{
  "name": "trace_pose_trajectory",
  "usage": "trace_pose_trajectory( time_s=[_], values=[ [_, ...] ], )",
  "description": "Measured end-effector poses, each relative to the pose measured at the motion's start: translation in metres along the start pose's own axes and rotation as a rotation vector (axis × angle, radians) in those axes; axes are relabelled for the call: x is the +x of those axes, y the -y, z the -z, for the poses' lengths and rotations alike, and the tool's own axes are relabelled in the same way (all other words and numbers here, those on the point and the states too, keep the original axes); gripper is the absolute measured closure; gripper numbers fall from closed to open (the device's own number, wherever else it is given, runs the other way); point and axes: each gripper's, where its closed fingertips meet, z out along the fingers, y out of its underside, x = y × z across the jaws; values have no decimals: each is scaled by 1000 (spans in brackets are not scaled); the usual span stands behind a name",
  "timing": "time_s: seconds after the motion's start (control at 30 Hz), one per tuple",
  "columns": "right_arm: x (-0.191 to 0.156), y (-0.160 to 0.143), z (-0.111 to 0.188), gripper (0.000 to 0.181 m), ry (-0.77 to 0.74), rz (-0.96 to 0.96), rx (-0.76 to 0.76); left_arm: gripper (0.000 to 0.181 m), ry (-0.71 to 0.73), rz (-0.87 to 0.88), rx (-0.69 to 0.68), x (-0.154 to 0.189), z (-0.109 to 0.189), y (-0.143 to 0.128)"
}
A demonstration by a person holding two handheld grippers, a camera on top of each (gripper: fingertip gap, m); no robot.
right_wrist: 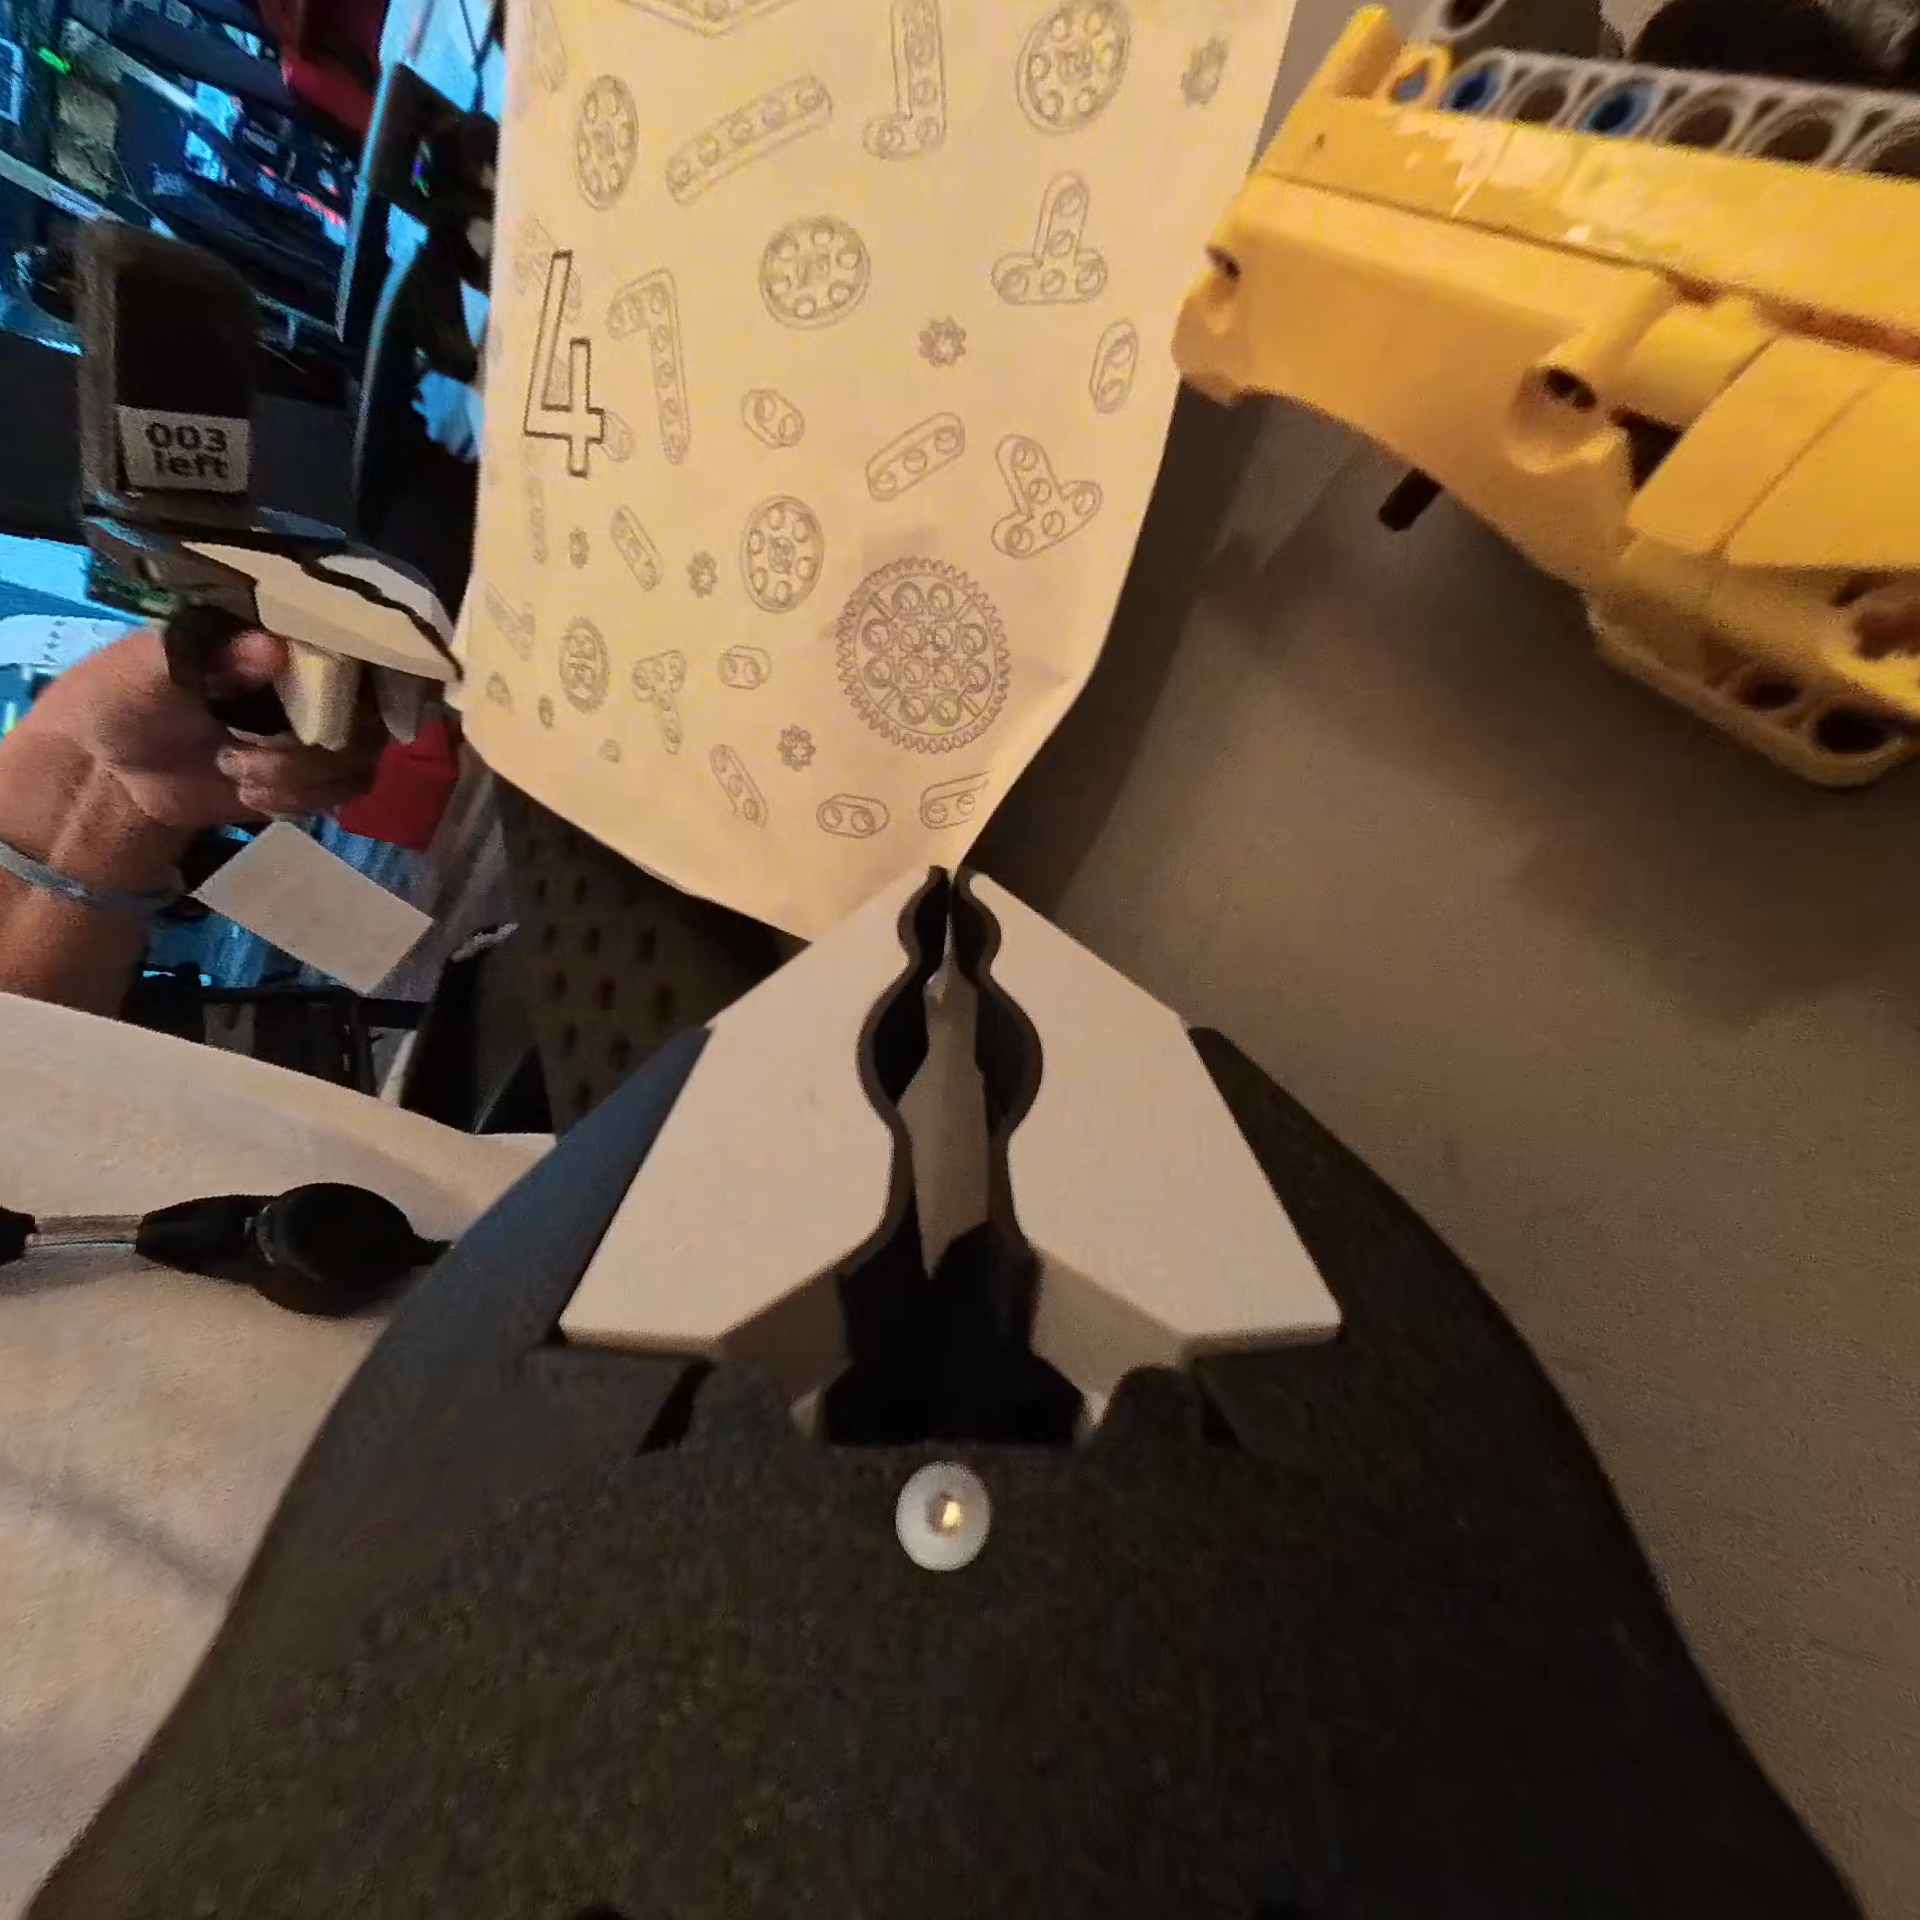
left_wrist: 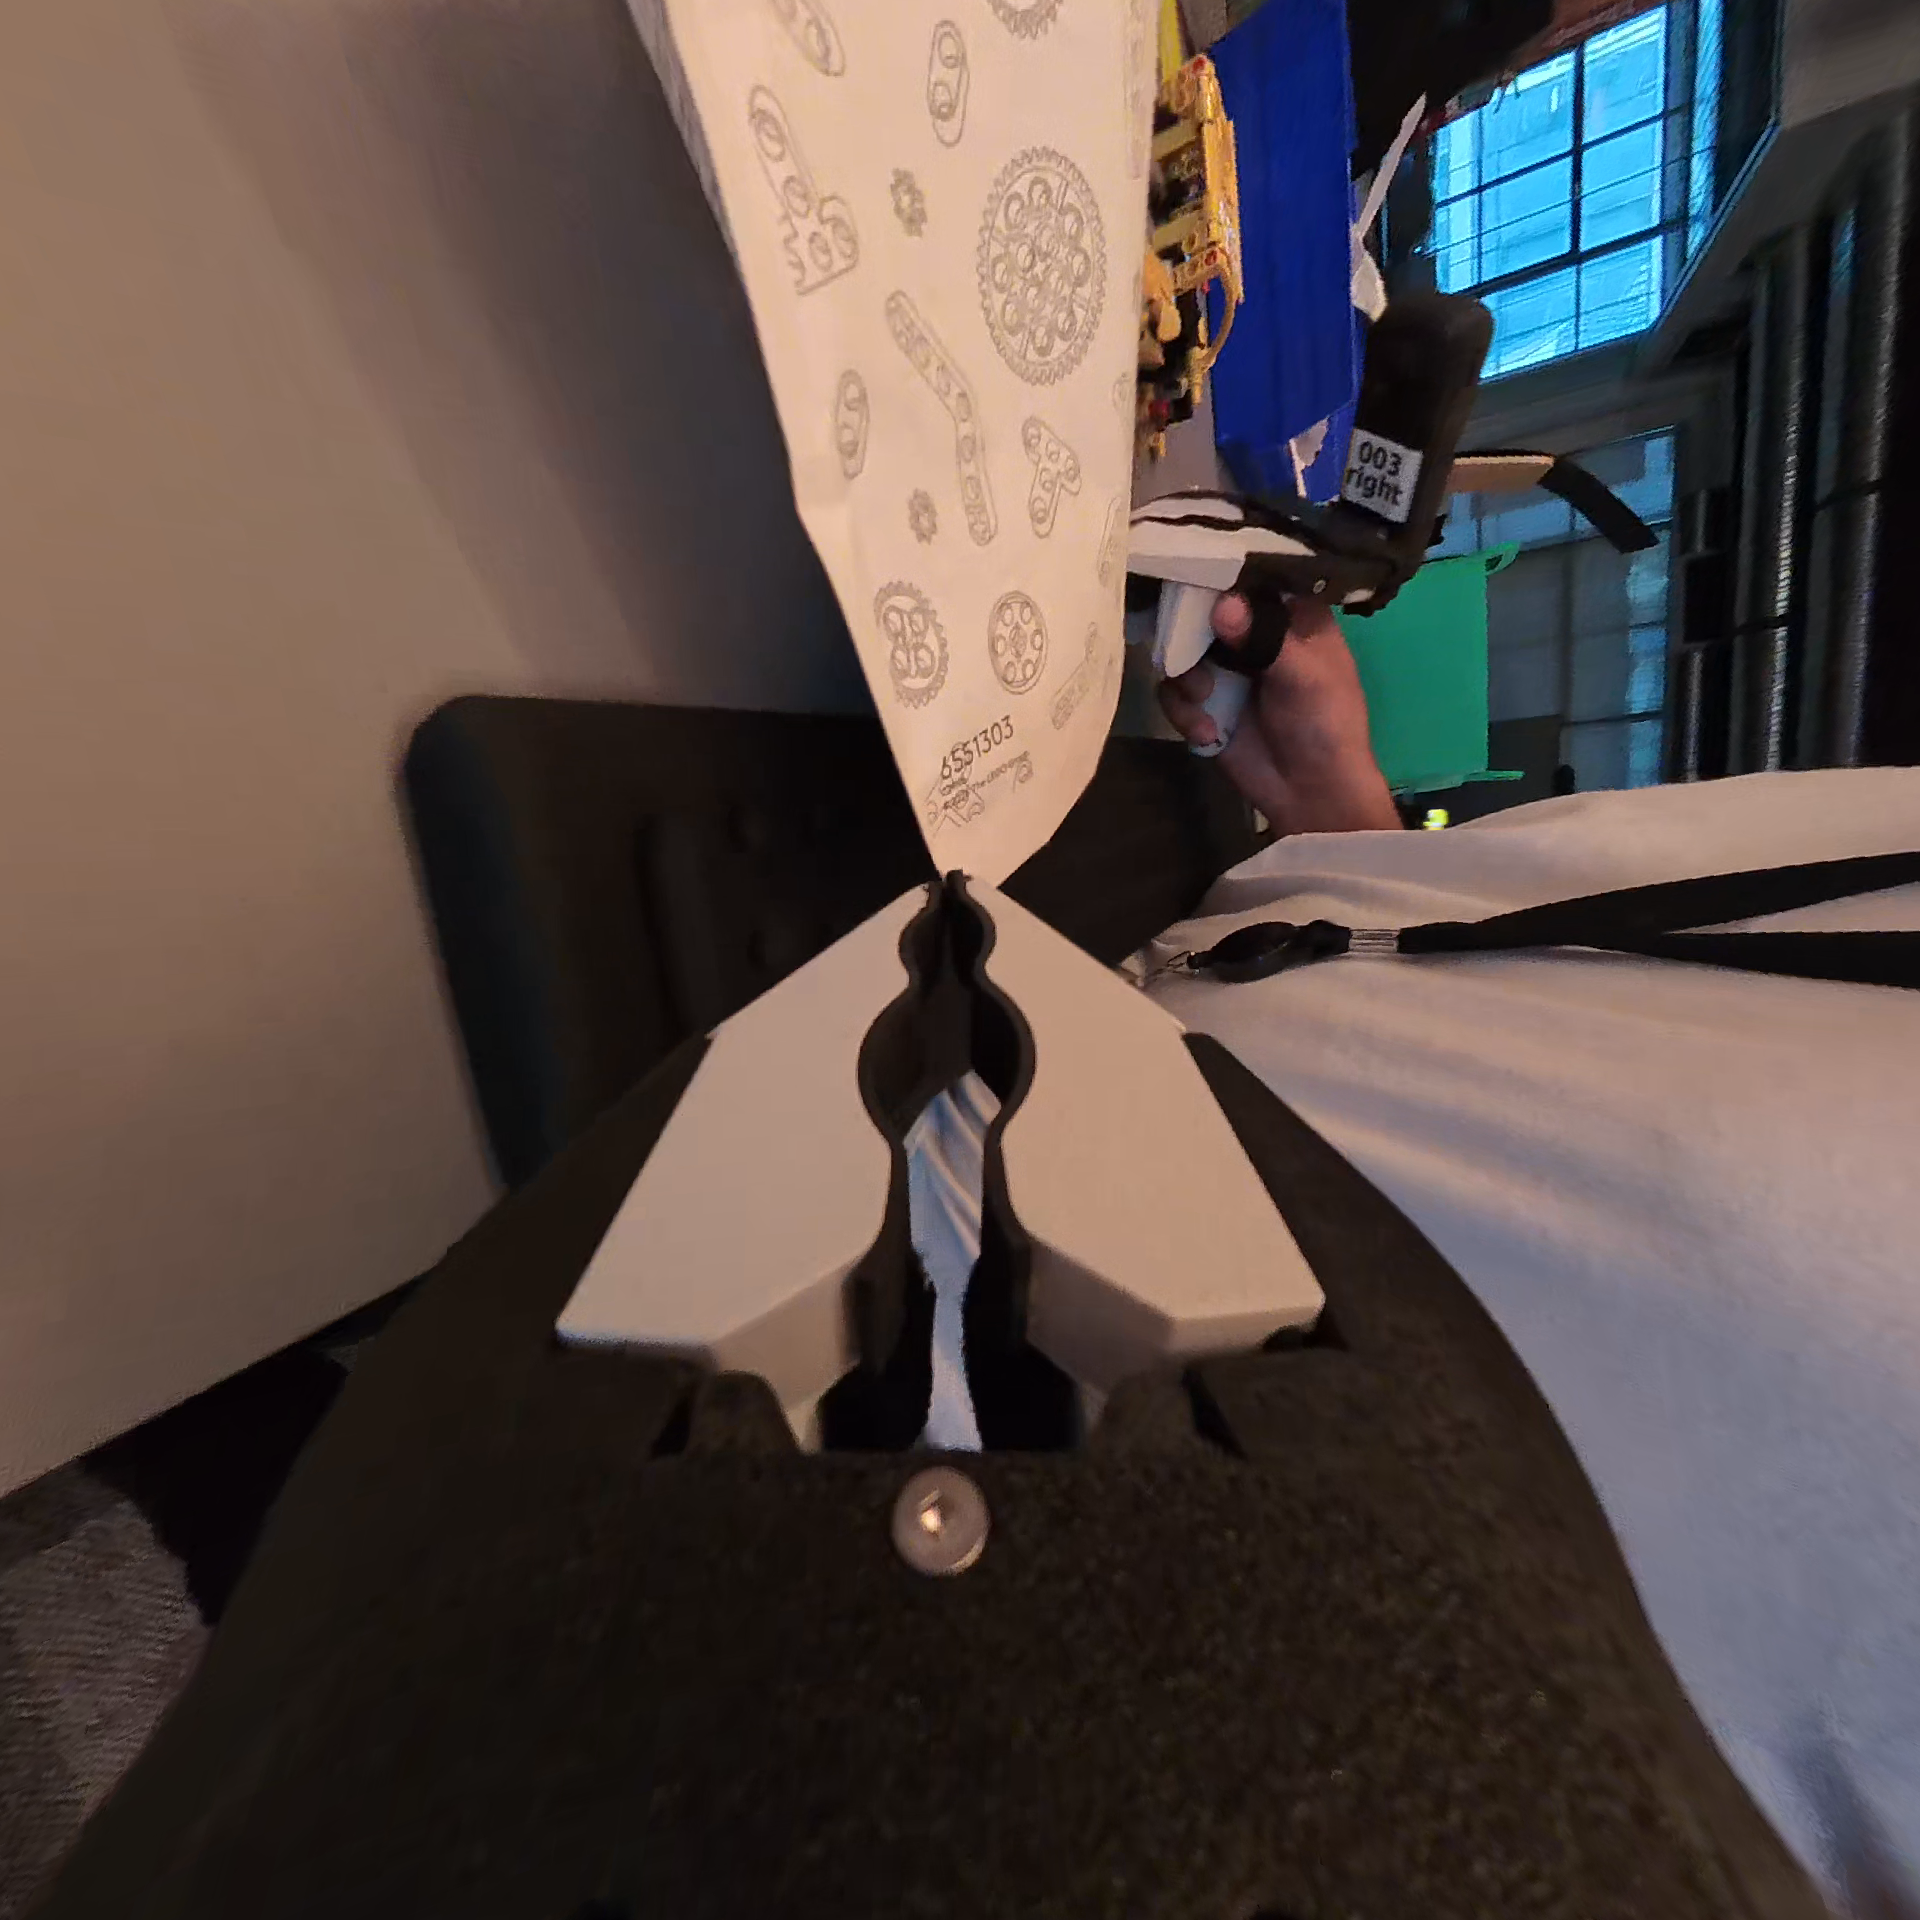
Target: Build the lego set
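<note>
Left wrist view: the left hand-held gripper (left_wrist: 952, 883) pinches a corner of the paper parts bag (left_wrist: 935, 364), which is held up beside the grey counter (left_wrist: 260, 520). A yellow lego model (left_wrist: 1195, 208) shows beyond.

Right wrist view: the right hand-held gripper (right_wrist: 948, 878) clamps another corner of the bag, with the model just right of it.

Paper bag (right_wrist: 831, 447) hangs between both tools, model (right_wrist: 1621, 395) right.

I count one printed paper bag (right_wrist: 831, 468), one yellow lego model (right_wrist: 1621, 416), and my two grippers.
</note>
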Motion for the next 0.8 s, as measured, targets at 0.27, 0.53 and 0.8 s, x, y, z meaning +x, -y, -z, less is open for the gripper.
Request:
trace_pose_trajectory(
  time_s=[0.27, 0.53, 0.8],
  values=[
    [0, -3, 1, 163, -10, 249, -46, 158, 312, -410, -21, -19, 12, 5],
    [2, -25, 10, 130, -104, 757, -85, 144, 531, -784, -2, -21, 12, -5],
    [5, -6, 14, 133, -296, 1070, -45, 143, 756, -1008, 20, -25, 27, -14]
  ],
)
